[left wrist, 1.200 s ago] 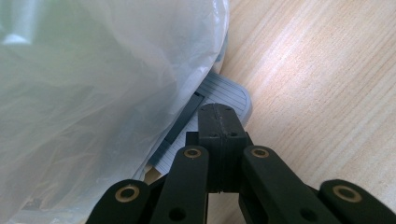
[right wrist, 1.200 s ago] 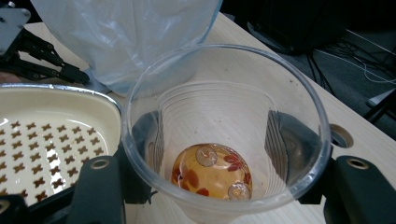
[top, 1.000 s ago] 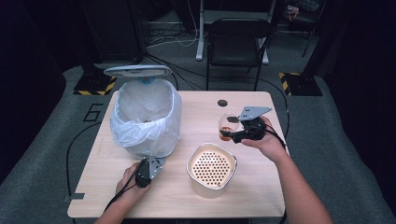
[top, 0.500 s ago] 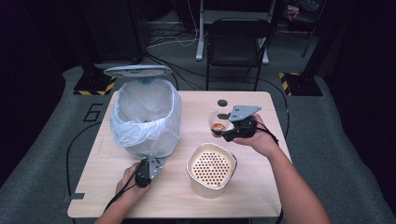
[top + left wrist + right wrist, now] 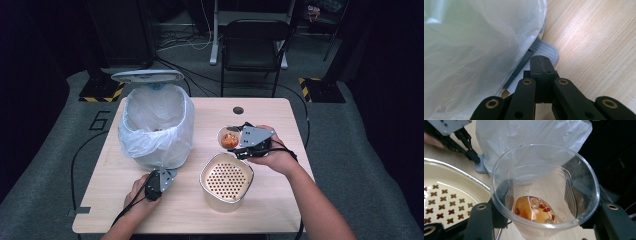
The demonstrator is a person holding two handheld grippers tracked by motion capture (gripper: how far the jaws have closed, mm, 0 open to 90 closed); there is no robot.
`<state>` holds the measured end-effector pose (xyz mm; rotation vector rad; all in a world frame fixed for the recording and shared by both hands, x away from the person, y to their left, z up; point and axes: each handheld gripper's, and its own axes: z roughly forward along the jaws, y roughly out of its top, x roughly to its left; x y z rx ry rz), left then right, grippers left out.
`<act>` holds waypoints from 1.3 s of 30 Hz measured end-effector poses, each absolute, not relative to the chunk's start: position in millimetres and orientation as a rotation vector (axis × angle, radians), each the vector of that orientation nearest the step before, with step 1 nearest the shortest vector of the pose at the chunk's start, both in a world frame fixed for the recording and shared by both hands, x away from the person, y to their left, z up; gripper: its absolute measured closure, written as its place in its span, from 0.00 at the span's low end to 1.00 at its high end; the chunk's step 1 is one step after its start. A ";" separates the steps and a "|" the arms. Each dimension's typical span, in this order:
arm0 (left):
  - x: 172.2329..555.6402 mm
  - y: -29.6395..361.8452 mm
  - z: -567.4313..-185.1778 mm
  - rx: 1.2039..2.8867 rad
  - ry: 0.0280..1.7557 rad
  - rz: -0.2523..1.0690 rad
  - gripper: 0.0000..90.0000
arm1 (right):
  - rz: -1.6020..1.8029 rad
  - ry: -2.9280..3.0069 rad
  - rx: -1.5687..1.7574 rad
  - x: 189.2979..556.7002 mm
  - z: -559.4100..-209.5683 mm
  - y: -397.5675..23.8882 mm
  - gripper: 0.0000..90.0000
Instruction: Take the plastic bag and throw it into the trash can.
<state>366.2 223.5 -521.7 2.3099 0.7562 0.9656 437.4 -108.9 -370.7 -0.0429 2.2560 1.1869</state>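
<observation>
Three containers stand on the wooden table [image 5: 280, 197]. A clear plastic cup [image 5: 228, 137], clamped between the jaws of the right gripper [image 5: 235, 142], sits just beyond the far rim of a cream perforated strainer bowl [image 5: 226, 181], near the table's middle; its jaws have just been closing on the cup. Inside the cup lies orange liquid with red and pale bits [image 5: 534, 210]. A pedal bin lined with a white bag [image 5: 156, 125] stands at the left, lid [image 5: 147, 76] raised. The left gripper [image 5: 161, 181], jaws pressed together on nothing, rests on the bin's grey pedal [image 5: 544, 50]. Beyond the table, grey carpet and a black chair [image 5: 255, 47]. The left gripper view shows the pedal's ribbing; the right gripper view shows the cup's contents clearly.
</observation>
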 end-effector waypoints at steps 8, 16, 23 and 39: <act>366.3 223.6 -521.6 2.311 0.755 0.966 1.00 | 1.126 2.214 -0.125 427.8 -370.4 -108.5 0.47; 366.2 223.5 -521.8 2.310 0.756 0.966 1.00 | 1.017 2.170 -0.200 420.9 -373.9 -109.6 0.49; 366.2 223.6 -521.2 2.318 0.750 0.965 1.00 | 0.905 2.115 -0.291 407.3 -376.6 -101.9 0.50; 366.1 223.6 -521.2 2.318 0.751 0.966 1.00 | 0.599 1.996 -0.561 379.2 -383.3 -92.7 0.52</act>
